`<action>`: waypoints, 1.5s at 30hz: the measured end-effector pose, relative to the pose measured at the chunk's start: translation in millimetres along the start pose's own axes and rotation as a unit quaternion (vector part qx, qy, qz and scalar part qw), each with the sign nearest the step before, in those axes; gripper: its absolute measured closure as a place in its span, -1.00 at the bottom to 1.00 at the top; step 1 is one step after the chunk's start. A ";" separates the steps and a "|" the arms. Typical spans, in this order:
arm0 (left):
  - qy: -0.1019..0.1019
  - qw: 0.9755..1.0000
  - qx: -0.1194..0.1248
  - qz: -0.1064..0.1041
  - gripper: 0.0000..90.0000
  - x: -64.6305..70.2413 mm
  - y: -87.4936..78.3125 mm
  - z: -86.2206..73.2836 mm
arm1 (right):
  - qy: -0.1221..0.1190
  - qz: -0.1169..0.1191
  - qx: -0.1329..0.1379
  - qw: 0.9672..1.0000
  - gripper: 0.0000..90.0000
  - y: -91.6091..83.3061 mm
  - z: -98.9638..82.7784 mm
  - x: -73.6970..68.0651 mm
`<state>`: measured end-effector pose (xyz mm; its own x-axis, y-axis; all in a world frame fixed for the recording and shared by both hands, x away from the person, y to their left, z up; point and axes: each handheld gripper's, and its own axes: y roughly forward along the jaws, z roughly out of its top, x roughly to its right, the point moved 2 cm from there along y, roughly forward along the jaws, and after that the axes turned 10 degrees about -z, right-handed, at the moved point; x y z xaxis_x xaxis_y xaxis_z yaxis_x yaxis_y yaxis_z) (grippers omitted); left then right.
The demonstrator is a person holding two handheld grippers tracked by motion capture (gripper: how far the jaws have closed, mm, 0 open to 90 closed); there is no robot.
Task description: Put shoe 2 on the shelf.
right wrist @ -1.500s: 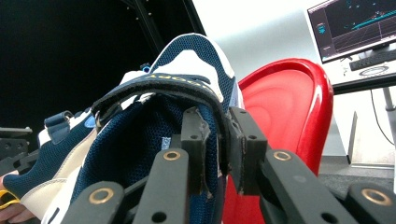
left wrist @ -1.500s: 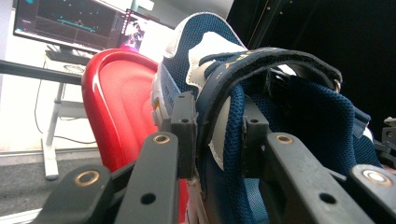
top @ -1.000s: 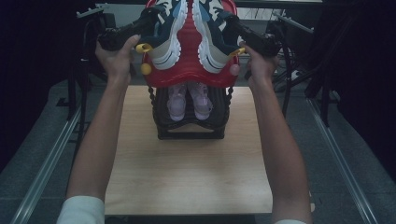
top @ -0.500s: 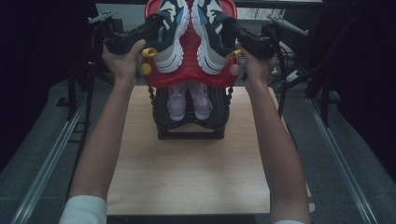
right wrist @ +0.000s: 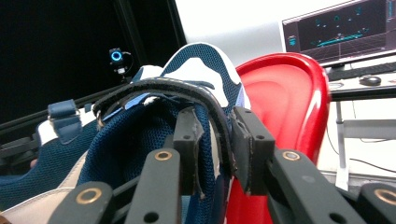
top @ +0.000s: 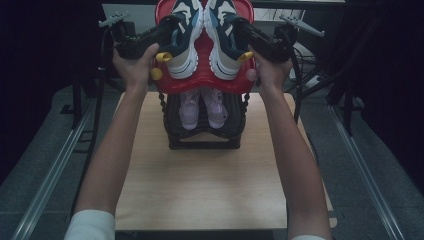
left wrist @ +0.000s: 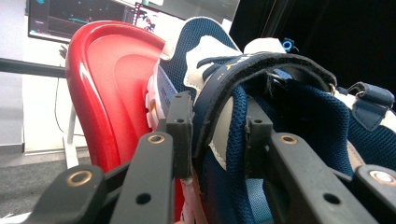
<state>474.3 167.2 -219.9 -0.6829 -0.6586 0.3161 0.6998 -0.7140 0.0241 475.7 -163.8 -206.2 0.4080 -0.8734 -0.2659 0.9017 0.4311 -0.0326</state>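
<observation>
Navy sneakers are held aloft against a red tray [top: 202, 82]: the left sneaker [top: 182, 37] pinched by the left hand-held gripper [left wrist: 218, 140], the right sneaker [top: 225, 37] by the right hand-held gripper [right wrist: 215, 149]. Placement seemingly remains; a pink pair [top: 202, 107] sits on the rack [top: 204, 137] on the tabletop [top: 200, 185].

**Dim overhead feed, brighter gripper cameras**

My high view is underexposed: the wooden tabletop [top: 200, 175] is the only evenly lit area, and the surroundings on both sides sink into near black. The red tray [top: 202, 82] reads saturated but soft, with little detail in the shadow under it.

From the left gripper view I get a bright white glare streak down the tray's rim, and the monitor [left wrist: 70, 18] behind is blown out and blurred. The near jaws are slightly soft. The right gripper view shows a pale, overexposed wall [right wrist: 229, 23] against a black left half.
</observation>
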 end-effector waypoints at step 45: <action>-0.024 0.998 0.006 -0.053 -0.19 2.3 -6.8 0.6 | 0.026 0.083 -0.015 0.996 -0.02 -2.6 -1.2 4.7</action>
<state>468.1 170.7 -218.8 -0.7425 -0.5675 0.3558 0.6270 -0.7757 0.0712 475.1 -168.7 -208.5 0.5431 -0.7767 -0.3191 0.8172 0.5763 -0.0117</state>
